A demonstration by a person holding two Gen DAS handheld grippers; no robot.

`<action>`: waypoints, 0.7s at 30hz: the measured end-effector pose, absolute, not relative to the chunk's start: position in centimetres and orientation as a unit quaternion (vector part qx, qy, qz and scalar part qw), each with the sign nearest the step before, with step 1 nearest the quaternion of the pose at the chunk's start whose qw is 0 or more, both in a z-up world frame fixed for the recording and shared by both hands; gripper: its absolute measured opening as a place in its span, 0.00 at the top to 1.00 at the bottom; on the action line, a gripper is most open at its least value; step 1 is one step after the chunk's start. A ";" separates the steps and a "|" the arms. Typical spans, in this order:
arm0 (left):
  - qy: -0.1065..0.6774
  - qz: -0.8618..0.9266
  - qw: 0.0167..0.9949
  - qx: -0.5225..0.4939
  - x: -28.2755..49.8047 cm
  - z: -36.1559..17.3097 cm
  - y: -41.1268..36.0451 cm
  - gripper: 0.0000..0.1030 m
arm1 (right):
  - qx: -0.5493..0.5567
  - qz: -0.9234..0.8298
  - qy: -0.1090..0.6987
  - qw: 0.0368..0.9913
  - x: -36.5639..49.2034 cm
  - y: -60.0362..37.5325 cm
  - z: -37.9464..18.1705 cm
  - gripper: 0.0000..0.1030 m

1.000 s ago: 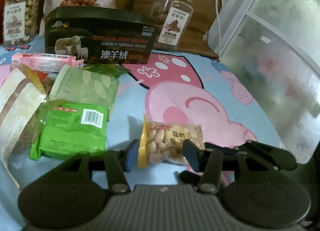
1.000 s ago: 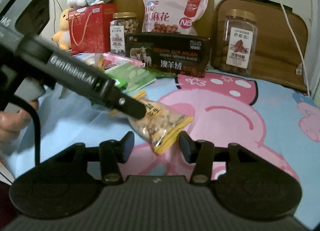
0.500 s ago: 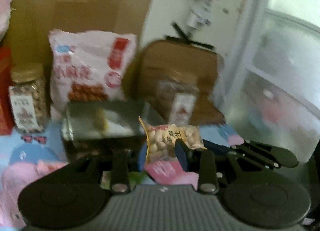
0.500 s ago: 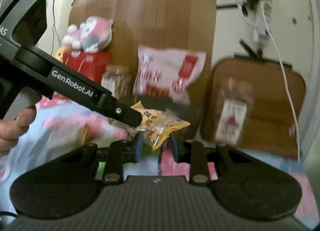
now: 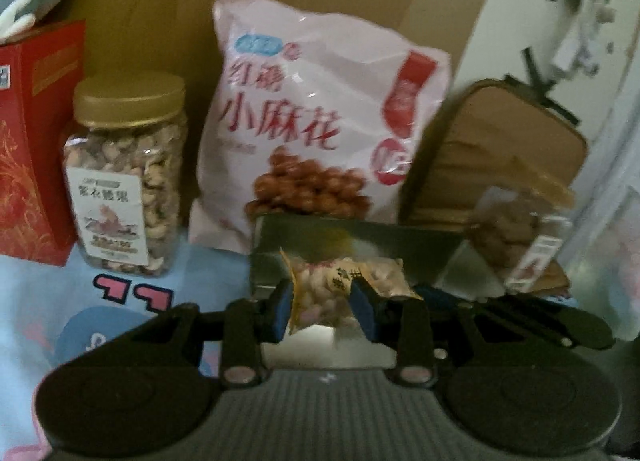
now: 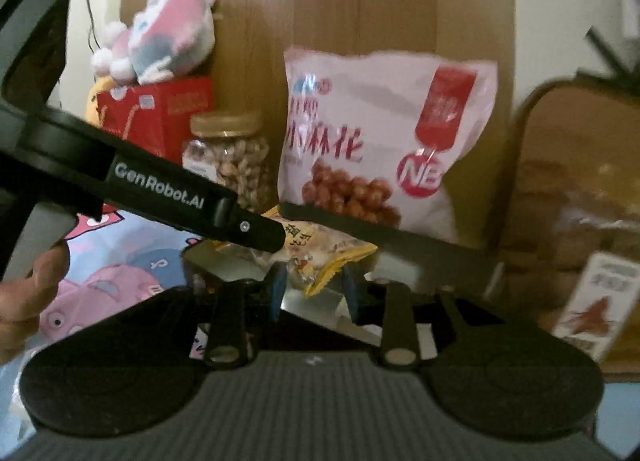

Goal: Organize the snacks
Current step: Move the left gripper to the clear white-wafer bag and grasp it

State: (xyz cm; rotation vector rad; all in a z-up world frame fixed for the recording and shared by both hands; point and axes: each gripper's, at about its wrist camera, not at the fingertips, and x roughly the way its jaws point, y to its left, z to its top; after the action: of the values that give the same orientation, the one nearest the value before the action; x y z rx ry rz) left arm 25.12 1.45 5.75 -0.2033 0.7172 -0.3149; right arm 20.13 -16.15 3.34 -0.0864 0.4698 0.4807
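A small clear packet of peanuts [image 5: 320,291] with a yellow edge hangs in the air, gripped from two sides. My left gripper [image 5: 322,311] has its blue pads pressed on one end, and its jaws are opening slightly. My right gripper [image 6: 314,289] pinches the yellow-edged other end of the packet [image 6: 320,251], and its jaws are also easing open. In the right wrist view the left gripper's black finger [image 6: 248,227] crosses in from the left, over the packet. The packet hovers above the long dark box [image 5: 360,239] at the back of the bed.
Behind the box lean a large pink snack bag [image 5: 320,121] and a brown cushion-like case [image 5: 500,149]. A gold-lidded nut jar [image 5: 124,181] and a red gift box [image 5: 32,141] stand left; another jar [image 5: 520,229] stands right. A plush toy [image 6: 160,37] tops the red box. A person's hand [image 6: 24,293] holds the left gripper.
Both grippers closed on the peanut packet, lifted it off the cartoon-print sheet and carried it toward the back row, over the dark box.
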 end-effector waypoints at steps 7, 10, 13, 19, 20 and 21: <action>0.310 -0.172 0.927 -0.119 22.4 7.9 3.7 0.63 | -0.018 0.224 0.214 0.950 19.0 -16.5 4.3 0.55; 0.292 -0.158 0.933 -0.140 18.7 8.4 6.4 0.62 | 0.017 0.240 0.201 0.950 16.0 -17.7 5.0 0.55; 0.297 -0.118 0.937 -0.139 14.8 7.6 8.3 0.62 | 0.046 0.279 0.218 0.934 12.8 -17.6 4.3 0.55; 0.341 -0.034 0.934 -0.106 9.5 4.6 11.0 0.62 | 0.039 0.326 0.249 0.911 7.0 -14.5 2.4 0.55; 0.343 -0.023 0.934 -0.101 9.1 4.3 11.3 0.62 | 0.039 0.331 0.255 0.908 6.8 -14.0 2.2 0.55; 0.342 -0.011 0.935 -0.093 8.5 4.1 11.6 0.62 | 0.039 0.332 0.260 0.906 6.7 -13.6 1.9 0.55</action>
State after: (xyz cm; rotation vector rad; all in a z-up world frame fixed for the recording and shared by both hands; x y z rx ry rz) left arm 8.51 11.60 4.09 -0.1900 0.6990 -0.0217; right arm 6.67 -13.56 1.94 0.0805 0.5373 0.6865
